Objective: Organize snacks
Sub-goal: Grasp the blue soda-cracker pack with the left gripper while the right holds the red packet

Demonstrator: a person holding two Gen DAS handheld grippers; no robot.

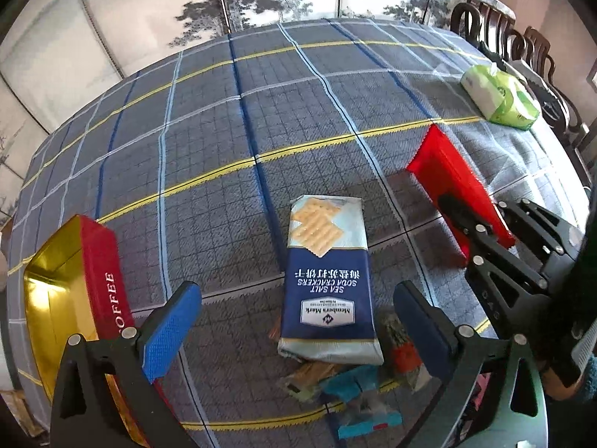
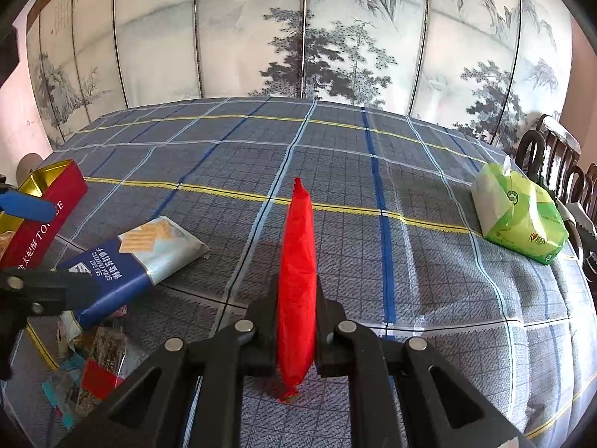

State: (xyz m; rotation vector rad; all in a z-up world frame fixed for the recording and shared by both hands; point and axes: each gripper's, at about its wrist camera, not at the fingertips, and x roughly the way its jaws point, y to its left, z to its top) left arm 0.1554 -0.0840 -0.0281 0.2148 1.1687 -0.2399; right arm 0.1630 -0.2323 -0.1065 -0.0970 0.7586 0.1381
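Observation:
My right gripper [image 2: 296,321] is shut on a red snack packet [image 2: 296,280], held edge-up above the checked tablecloth; the packet also shows in the left wrist view [image 1: 451,179]. My left gripper [image 1: 294,321] is open and empty, its blue pads either side of a blue pack of sea salt soda crackers [image 1: 328,280], which lies flat on the cloth and also shows in the right wrist view [image 2: 130,261]. A red and gold tin [image 1: 71,291] marked "COFFEE" stands open to the left. Several small wrapped snacks [image 1: 347,388] lie in a heap under the crackers' near end.
A green and white tissue pack [image 2: 518,216] lies at the table's right edge, also visible in the left wrist view [image 1: 500,93]. Dark wooden chairs [image 1: 522,48] stand beyond it. A painted folding screen [image 2: 298,37] rises behind the table.

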